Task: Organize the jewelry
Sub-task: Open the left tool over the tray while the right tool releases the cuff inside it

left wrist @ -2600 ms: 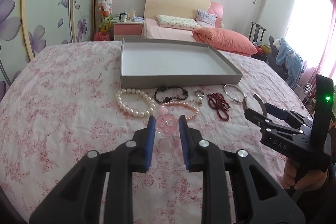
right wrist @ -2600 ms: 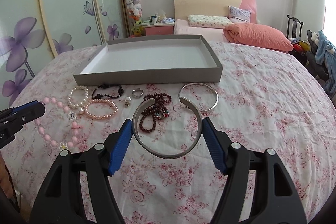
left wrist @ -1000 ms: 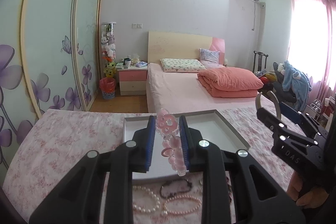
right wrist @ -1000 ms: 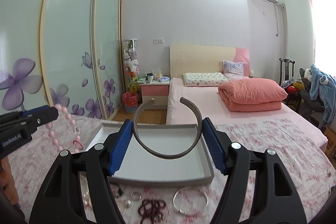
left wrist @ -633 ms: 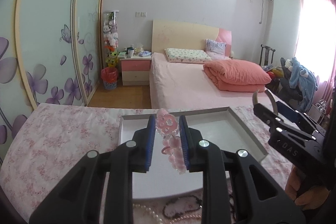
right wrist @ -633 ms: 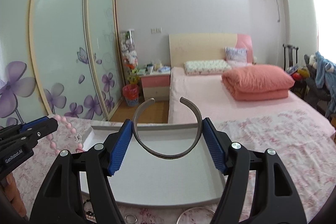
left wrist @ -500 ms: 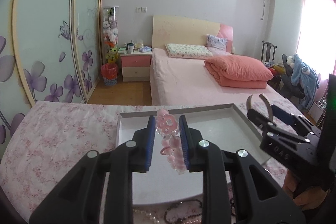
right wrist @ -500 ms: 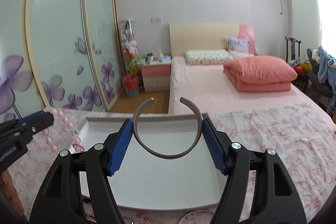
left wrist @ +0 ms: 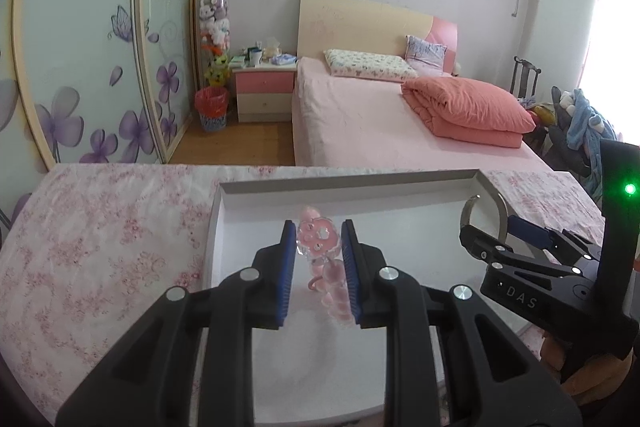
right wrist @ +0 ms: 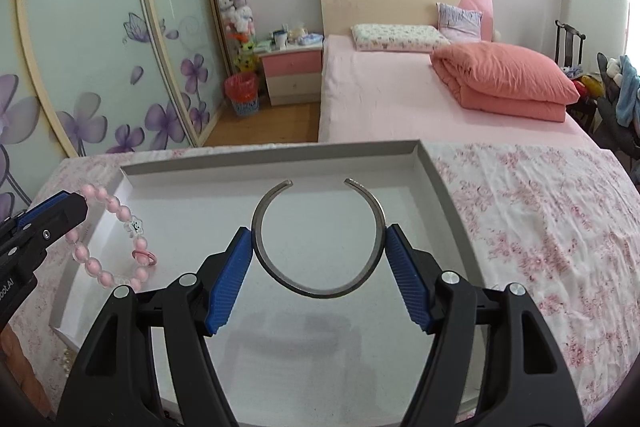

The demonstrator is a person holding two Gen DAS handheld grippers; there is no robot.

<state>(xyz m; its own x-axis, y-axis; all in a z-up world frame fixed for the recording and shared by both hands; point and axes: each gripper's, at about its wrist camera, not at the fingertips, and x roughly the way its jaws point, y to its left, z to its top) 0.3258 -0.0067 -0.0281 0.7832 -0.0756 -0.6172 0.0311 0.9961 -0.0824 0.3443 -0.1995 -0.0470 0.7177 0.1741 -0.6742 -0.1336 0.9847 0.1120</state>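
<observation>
Clamping a pink bead bracelet (left wrist: 320, 259) at lower centre, left gripper (left wrist: 318, 267) over the grey tray (left wrist: 348, 183), poised for dropping in. Pinching a silver bangle (right wrist: 318, 239) mid-frame, right gripper (right wrist: 318, 279) likewise above tray.

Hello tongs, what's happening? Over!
Left tongs shut on pink bracelet. Right tongs shut on silver bangle. Both above tray, nothing blocking.

**Two bracelets counted over one tray**

One grey tray (right wrist: 430, 167) is seen on the floral cover. One pink bead bracelet (right wrist: 120, 211) and one silver open bangle (right wrist: 320, 287) are counted, with two grippers, left gripper (left wrist: 316, 247) and right gripper (right wrist: 320, 251).
</observation>
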